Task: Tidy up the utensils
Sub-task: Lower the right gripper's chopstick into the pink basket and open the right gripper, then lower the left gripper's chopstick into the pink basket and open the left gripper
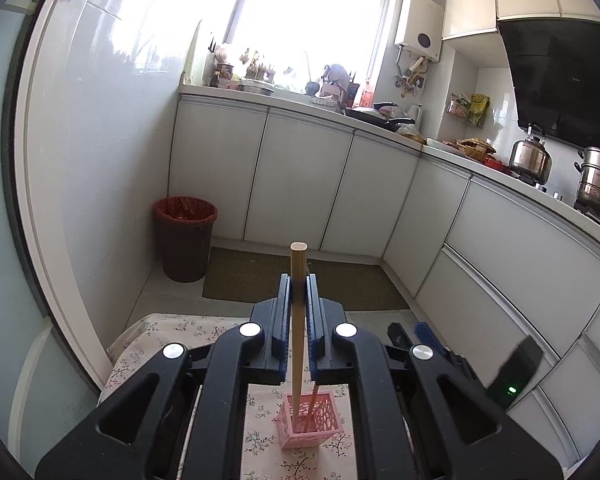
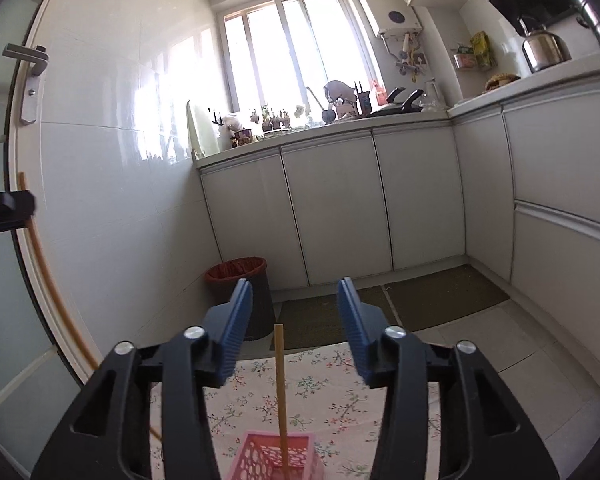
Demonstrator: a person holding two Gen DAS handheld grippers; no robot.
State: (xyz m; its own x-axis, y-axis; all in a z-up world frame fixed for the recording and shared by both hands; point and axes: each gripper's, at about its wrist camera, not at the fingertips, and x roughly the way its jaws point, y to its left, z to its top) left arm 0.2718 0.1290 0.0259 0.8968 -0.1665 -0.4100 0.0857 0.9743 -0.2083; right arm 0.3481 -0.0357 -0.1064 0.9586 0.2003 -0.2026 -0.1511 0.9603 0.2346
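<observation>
While the left gripper [image 1: 299, 292] is clamped on a pale wooden chopstick [image 1: 298, 320] standing nearly upright, that stick's lower end sits inside the pink lattice basket [image 1: 310, 424] on the flowered cloth [image 1: 260, 440] directly below, so the release probably hinges on this vertical alignment. Just right of it, a second chopstick [image 2: 280, 380] leans in the basket between the right gripper [image 2: 296, 312]'s parted, untouching jaws. Farther off stands a red-lined bin [image 1: 185, 236].
</observation>
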